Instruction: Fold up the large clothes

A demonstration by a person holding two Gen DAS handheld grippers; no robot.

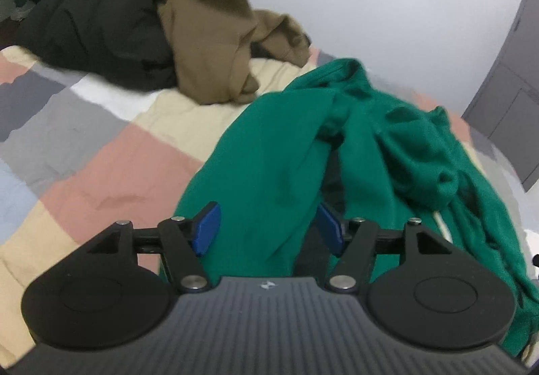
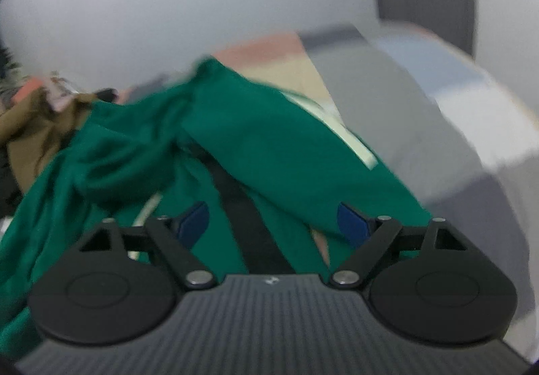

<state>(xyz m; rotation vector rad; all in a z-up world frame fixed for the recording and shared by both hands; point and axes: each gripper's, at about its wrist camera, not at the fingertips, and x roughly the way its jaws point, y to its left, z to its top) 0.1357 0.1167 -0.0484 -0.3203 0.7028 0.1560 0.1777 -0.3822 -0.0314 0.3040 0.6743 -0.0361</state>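
Observation:
A large green garment (image 1: 276, 152) lies crumpled on the patchwork quilt (image 1: 101, 173). My left gripper (image 1: 269, 228) stands open over its near left part. A thick fold of green cloth runs between the blue pads (image 1: 207, 226) without being pinched. In the right wrist view the same green garment (image 2: 269, 146) spreads under my right gripper (image 2: 273, 225). That gripper is wide open, with green cloth and a dark strip (image 2: 242, 206) lying between its blue pads (image 2: 352, 226). A pale inner lining (image 2: 350, 139) shows at the garment's right edge.
A brown garment (image 1: 209, 28) is heaped over a black one (image 1: 101, 31) at the far side of the bed. A white wall (image 1: 387, 4) and a grey cabinet (image 1: 505, 88) stand behind. The quilt's right edge (image 2: 471, 139) drops off in the right wrist view.

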